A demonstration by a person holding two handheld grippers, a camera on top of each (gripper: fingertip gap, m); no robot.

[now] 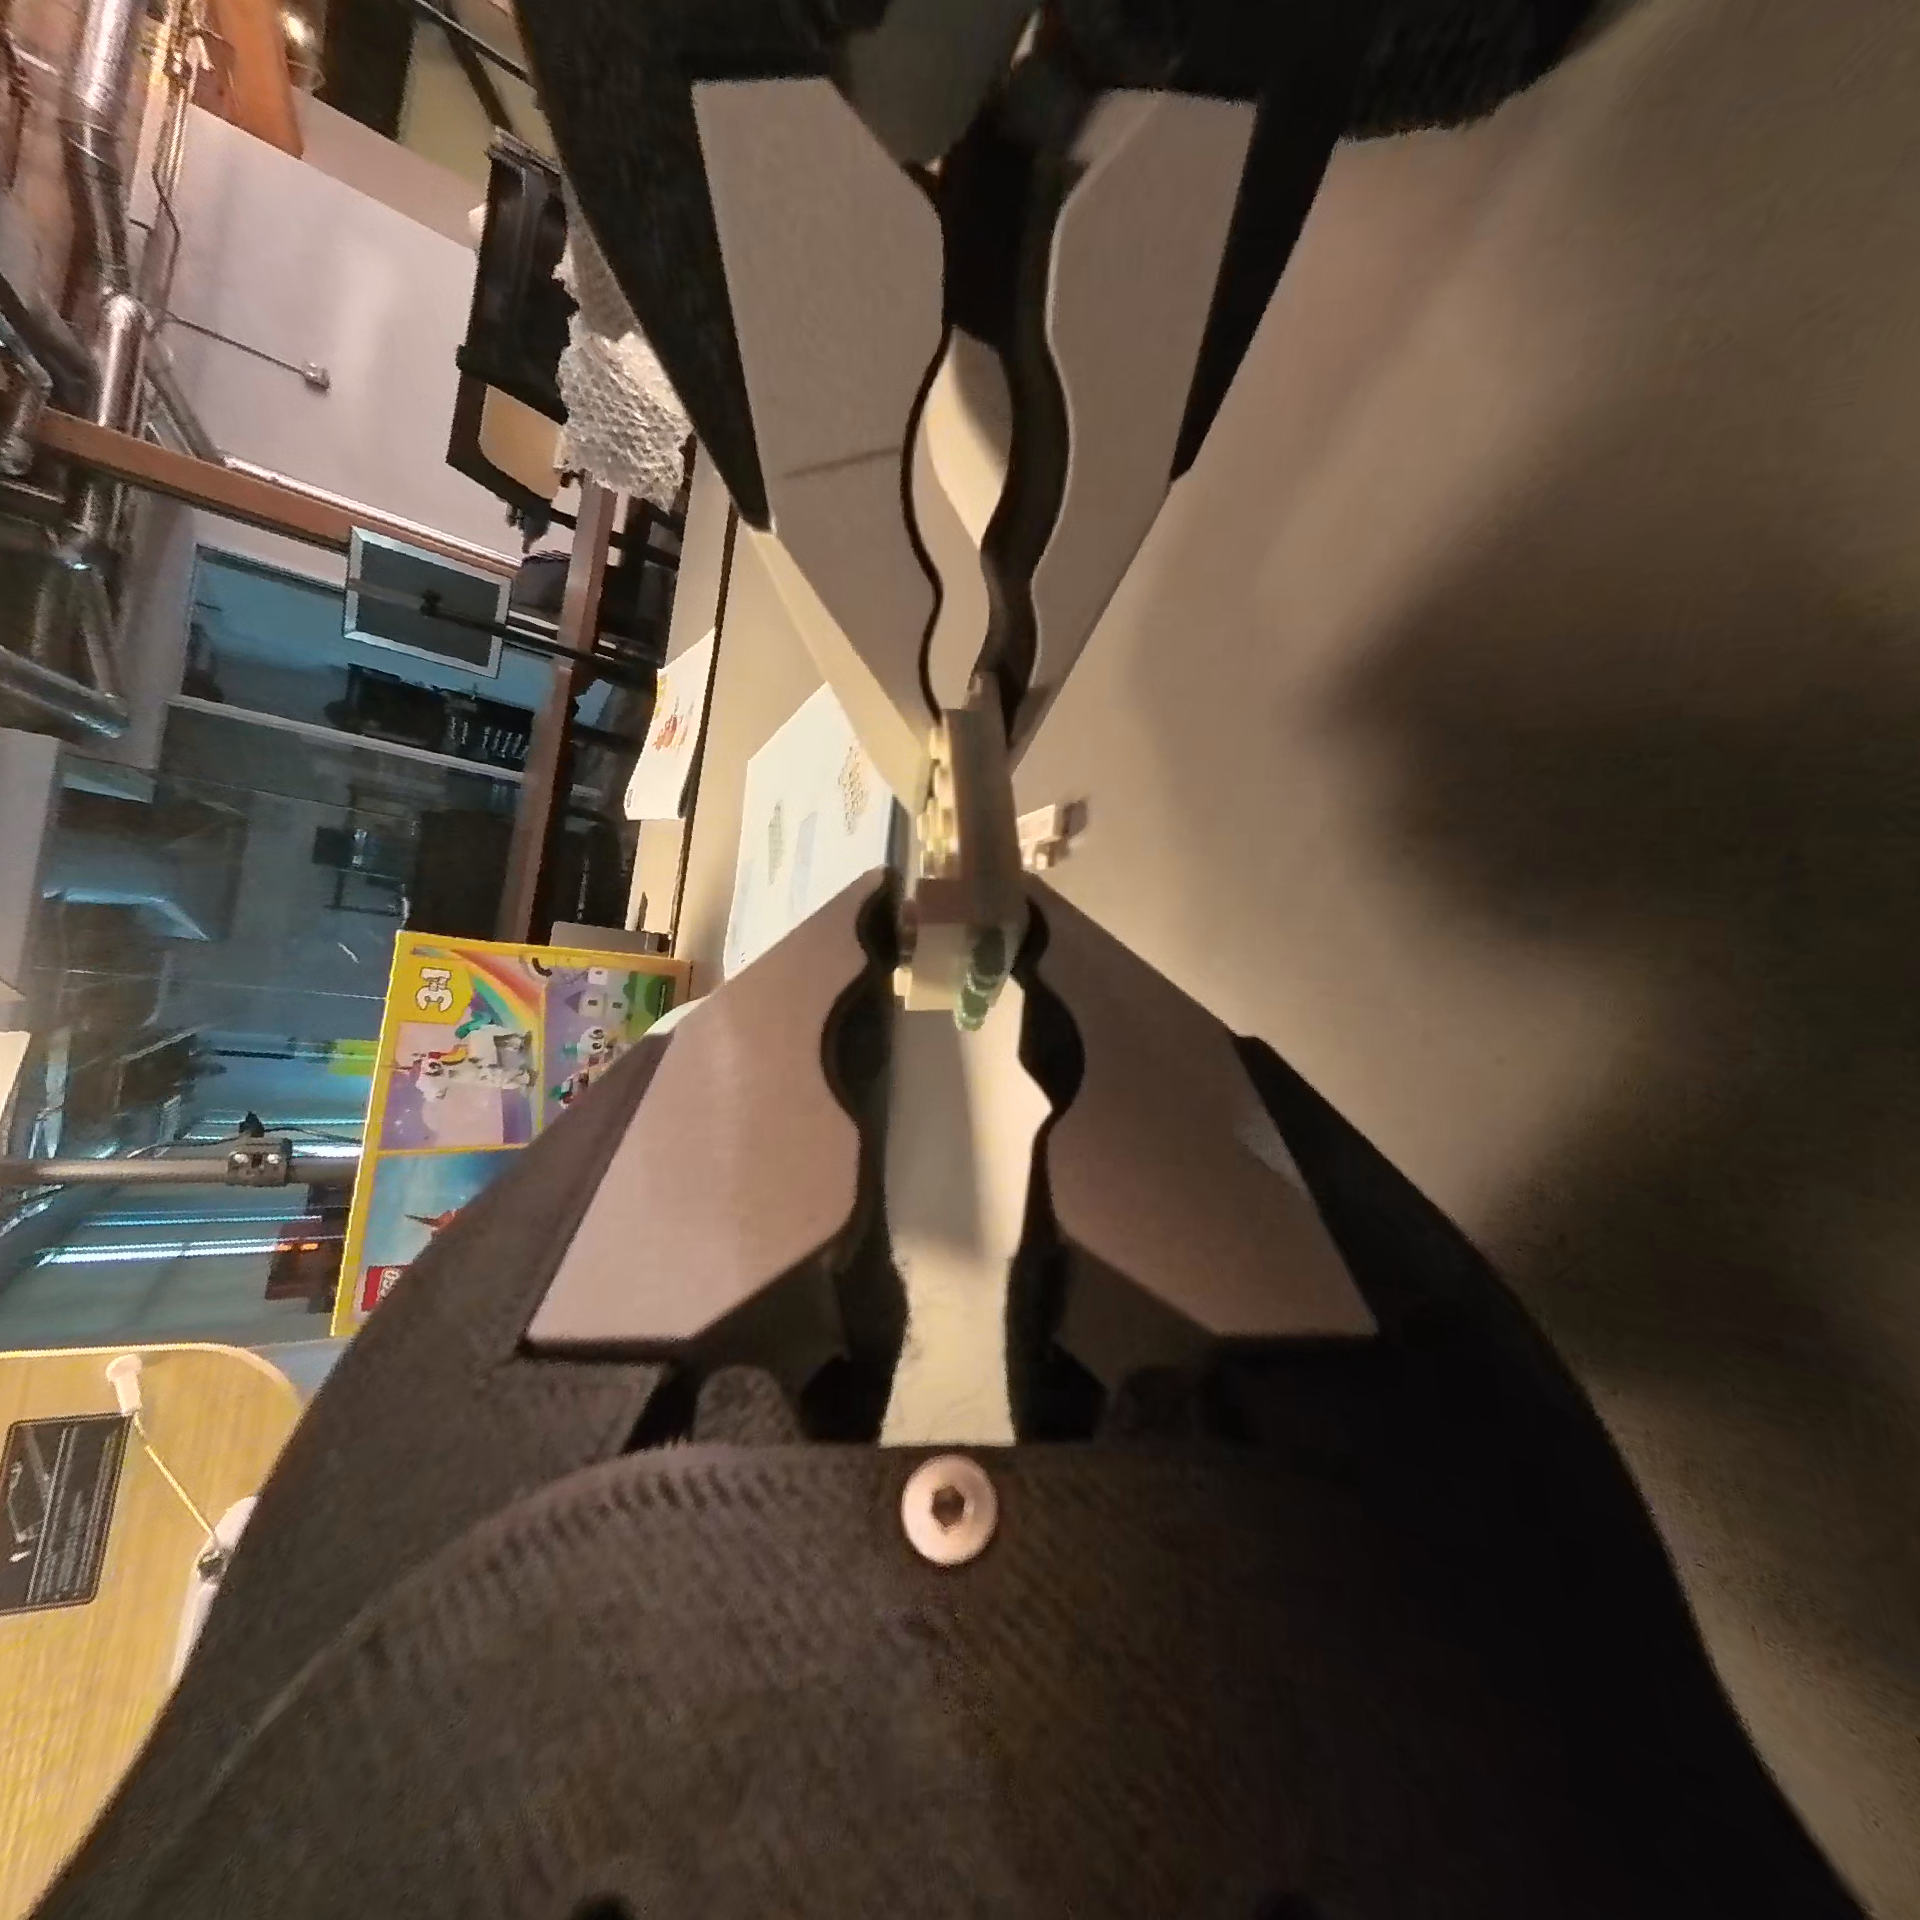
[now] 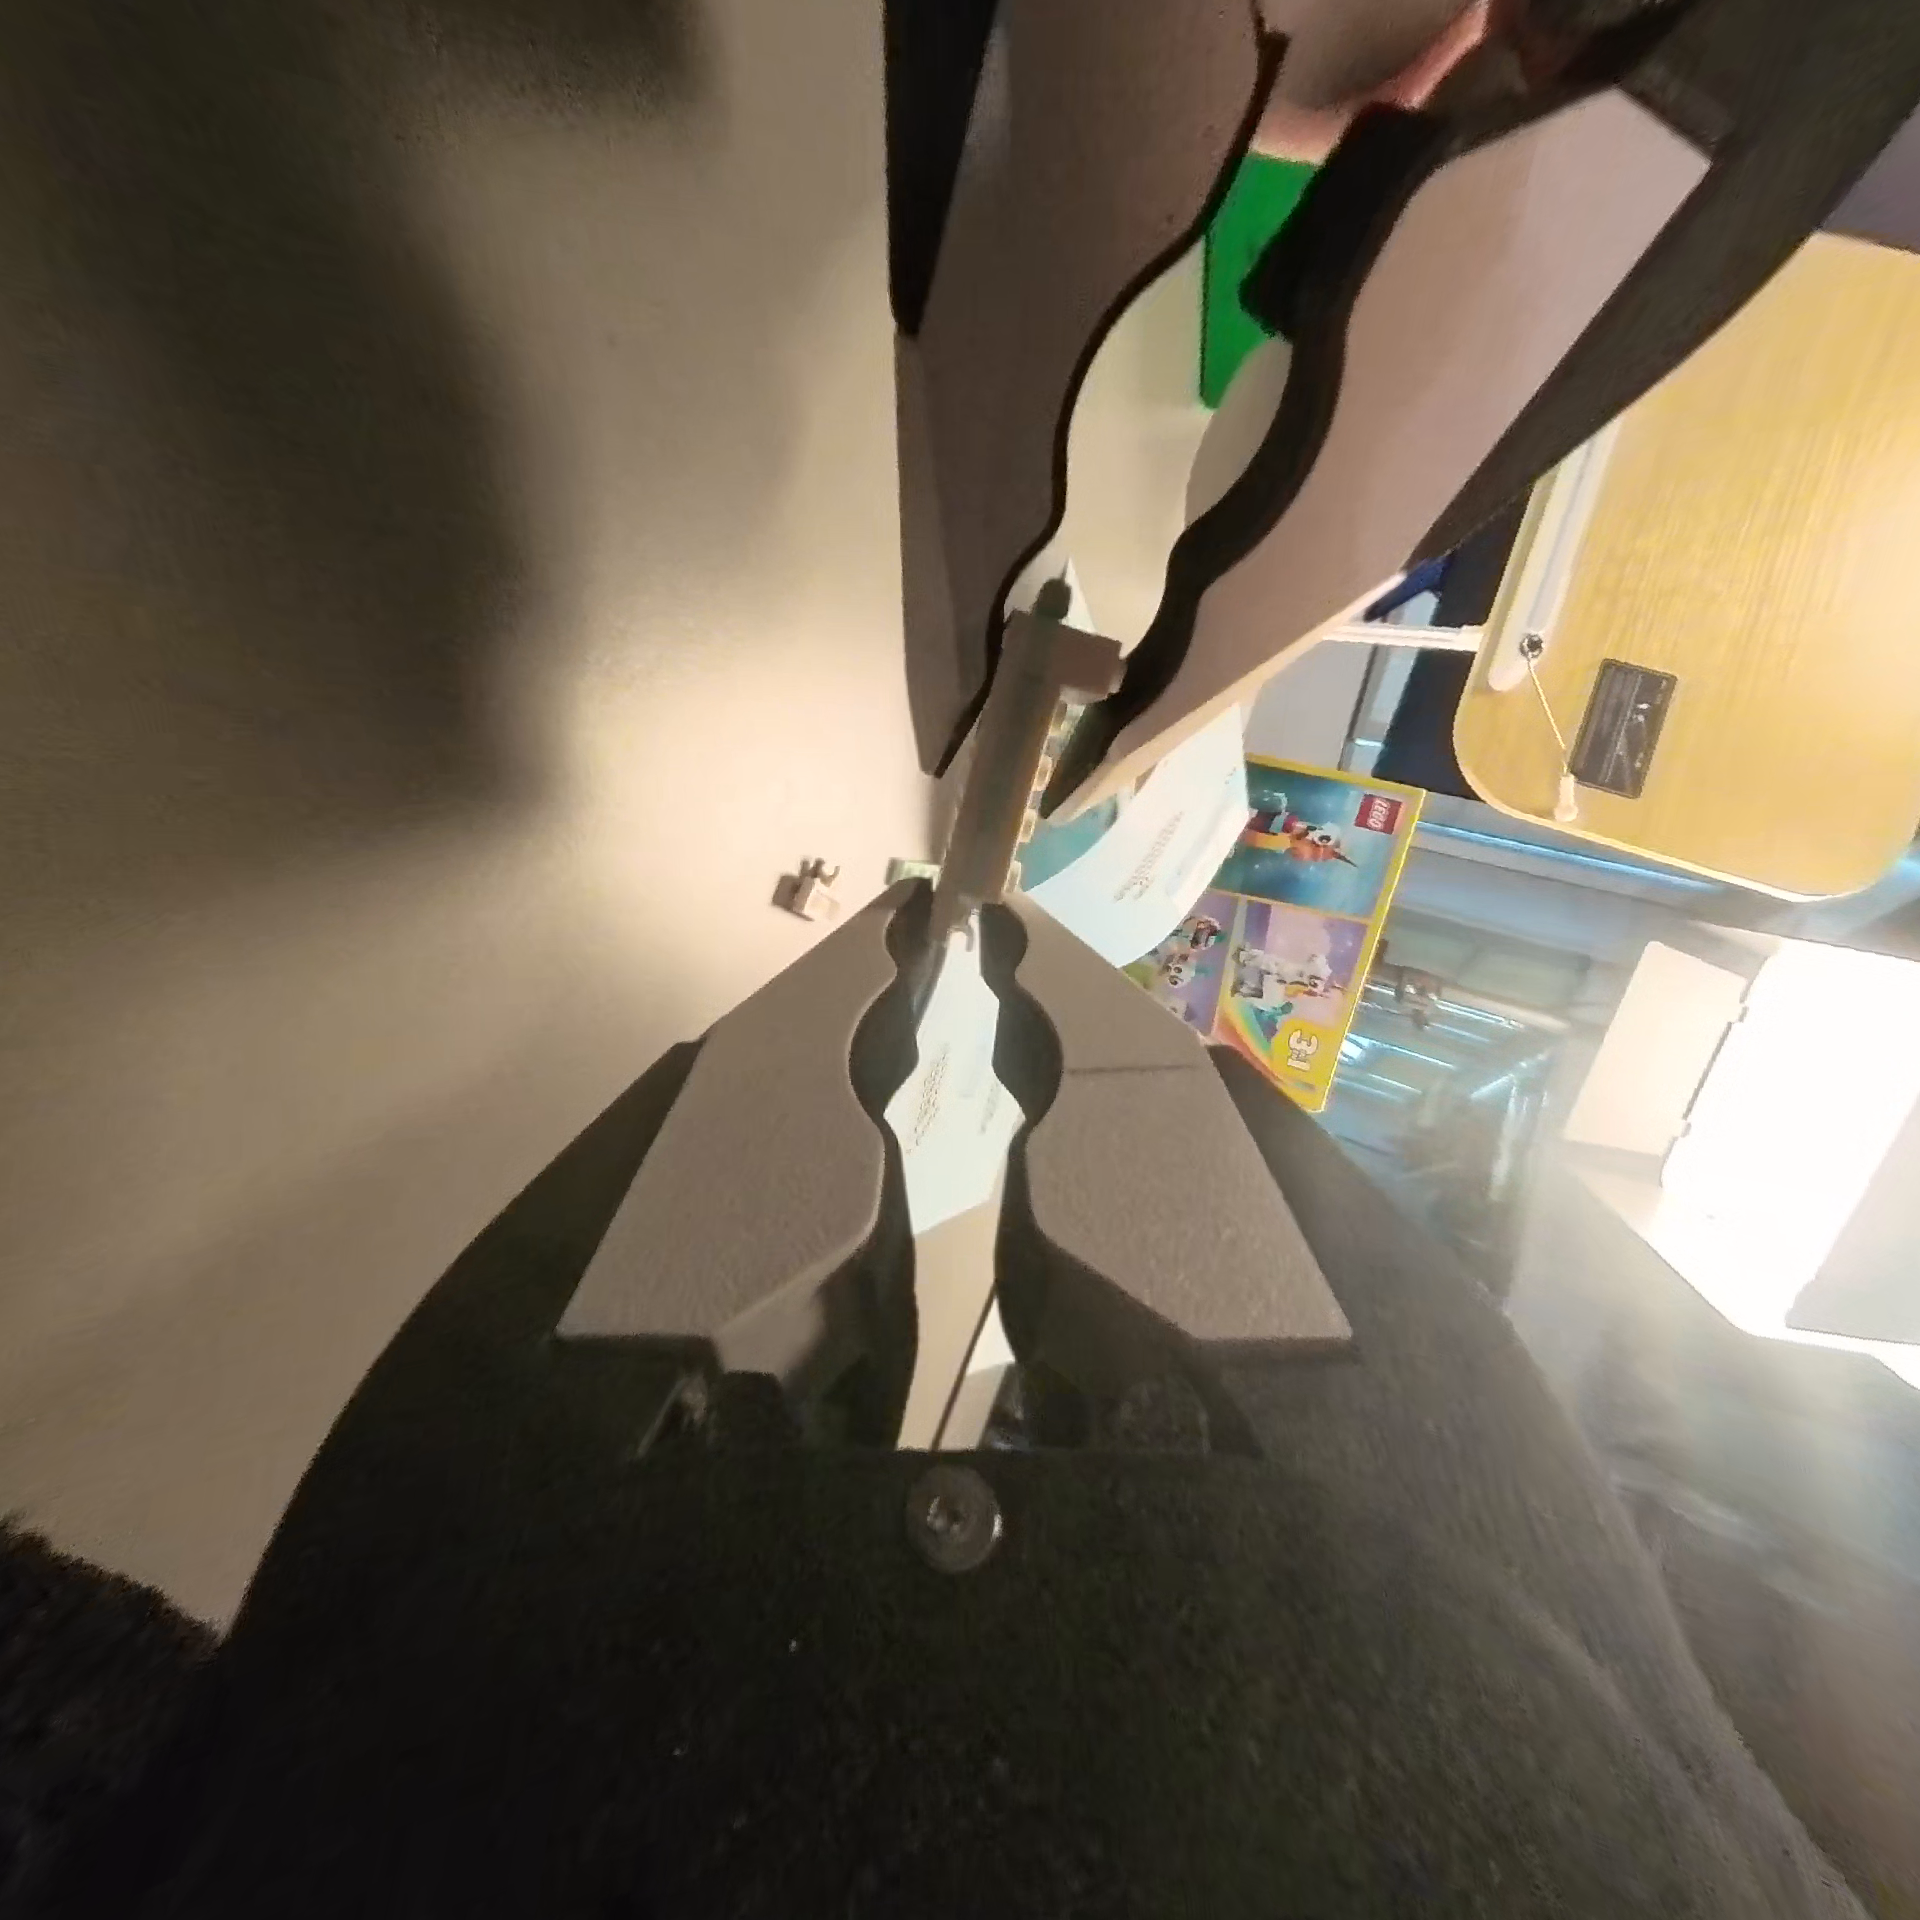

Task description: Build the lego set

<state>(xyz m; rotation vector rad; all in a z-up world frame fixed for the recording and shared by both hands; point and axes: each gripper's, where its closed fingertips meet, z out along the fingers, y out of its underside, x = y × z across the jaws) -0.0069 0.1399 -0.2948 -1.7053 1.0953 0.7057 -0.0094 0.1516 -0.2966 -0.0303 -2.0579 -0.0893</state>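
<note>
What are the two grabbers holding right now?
Left gripper: closed on one end of the gray lego assembly.
Right gripper: closed on the other end of the same assembly.

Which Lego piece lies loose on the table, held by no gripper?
The small pale piece lying alone on the table; the long grey plate is gripped at both ends.

Looks like a workshop or lab space. Bare metal ducting (image 1: pixel 99 197) overhead, shelving (image 1: pixel 343 717) behind, a pale worktop (image 1: pixel 1455 623), plywood panels (image 2: pixel 1714 540).
</note>
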